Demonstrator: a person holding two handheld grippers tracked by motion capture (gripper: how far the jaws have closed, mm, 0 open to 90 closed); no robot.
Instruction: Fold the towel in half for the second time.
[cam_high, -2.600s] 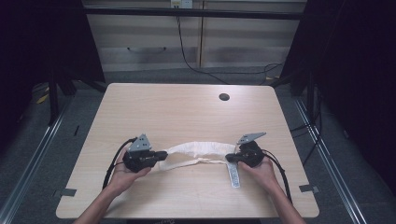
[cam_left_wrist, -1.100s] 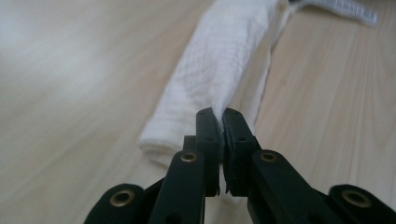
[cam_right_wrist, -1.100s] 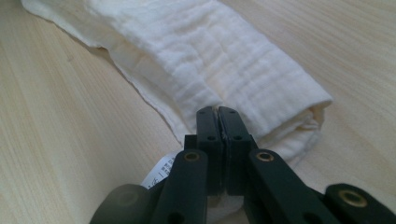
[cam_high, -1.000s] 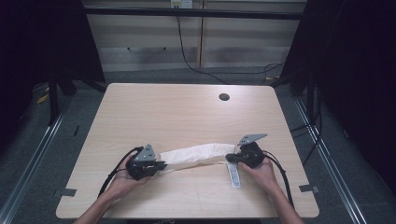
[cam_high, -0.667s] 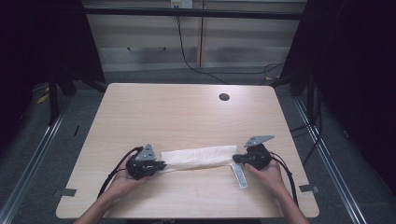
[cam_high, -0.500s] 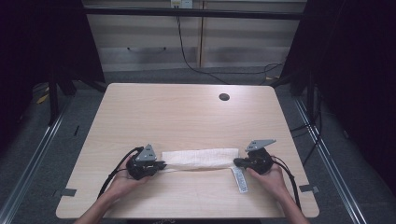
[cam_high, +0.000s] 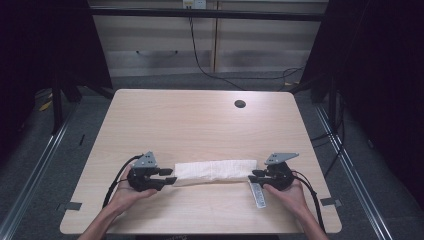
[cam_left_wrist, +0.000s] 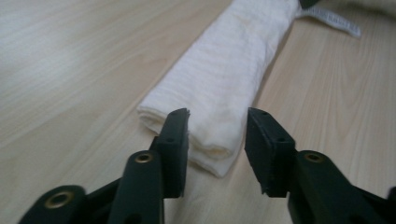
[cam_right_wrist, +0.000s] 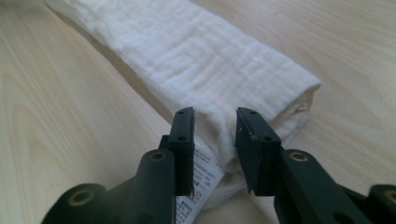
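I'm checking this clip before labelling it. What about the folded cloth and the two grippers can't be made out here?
- Care label: its print is too small and blurred in the right gripper view, and a jaw covers part of it.
- Folded cloth: its far end is cut off by the top edge in the left gripper view.
- Layer count: too small in the high view.

Soft crinkled white cloth (cam_high: 215, 171), smooth pale wood-grain table (cam_high: 200, 125), matt black plastic fingers (cam_left_wrist: 173, 140)
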